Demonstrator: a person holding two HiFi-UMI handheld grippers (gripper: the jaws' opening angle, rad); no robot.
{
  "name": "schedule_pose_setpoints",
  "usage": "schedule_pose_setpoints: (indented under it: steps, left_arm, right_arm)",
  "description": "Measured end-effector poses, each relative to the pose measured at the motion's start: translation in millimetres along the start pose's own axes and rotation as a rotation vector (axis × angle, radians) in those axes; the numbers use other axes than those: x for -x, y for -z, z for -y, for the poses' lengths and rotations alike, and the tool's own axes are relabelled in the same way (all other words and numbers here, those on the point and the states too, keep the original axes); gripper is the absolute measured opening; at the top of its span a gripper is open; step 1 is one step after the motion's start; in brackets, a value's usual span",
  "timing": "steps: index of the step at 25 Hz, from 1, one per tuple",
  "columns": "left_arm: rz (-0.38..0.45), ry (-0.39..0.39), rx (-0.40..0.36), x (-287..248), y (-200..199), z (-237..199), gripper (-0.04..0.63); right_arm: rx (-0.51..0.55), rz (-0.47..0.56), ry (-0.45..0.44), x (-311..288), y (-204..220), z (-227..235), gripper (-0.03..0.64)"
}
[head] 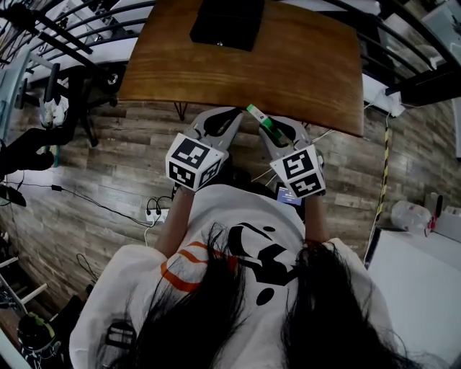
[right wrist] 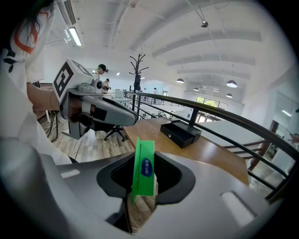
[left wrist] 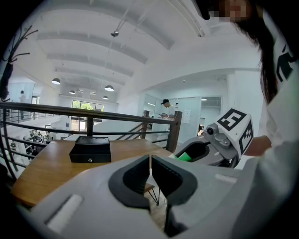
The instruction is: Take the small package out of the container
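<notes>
A small green package (right wrist: 144,168) with a blue label stands upright between the jaws of my right gripper (right wrist: 142,173), which is shut on it. From the head view the package (head: 259,117) sticks out of the right gripper (head: 276,131) just off the table's near edge. The black box-shaped container (head: 227,21) sits at the far side of the wooden table (head: 302,72), well away from both grippers. My left gripper (left wrist: 150,167) is held beside the right one, its jaws together with nothing between them. The container (left wrist: 90,149) lies ahead of it to the left.
A black metal railing (left wrist: 93,112) runs behind the table. An office chair (right wrist: 112,130) stands on the wood floor at the left. A power strip and cables (head: 153,214) lie on the floor. A white surface (head: 418,281) is at the right.
</notes>
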State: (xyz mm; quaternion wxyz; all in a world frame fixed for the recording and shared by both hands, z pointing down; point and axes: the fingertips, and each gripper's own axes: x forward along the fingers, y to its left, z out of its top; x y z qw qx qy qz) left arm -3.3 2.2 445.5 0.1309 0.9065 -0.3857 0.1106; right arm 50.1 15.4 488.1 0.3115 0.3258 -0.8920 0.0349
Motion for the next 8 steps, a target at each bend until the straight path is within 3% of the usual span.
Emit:
schedule_pose_setpoints:
  steps: [8]
  left_arm:
    - [0.001, 0.008, -0.007, -8.9, -4.0, 2.1, 0.000]
  right_arm:
    - [-0.016, -0.005, 0.015, 8.1, 8.5, 15.3, 0.121]
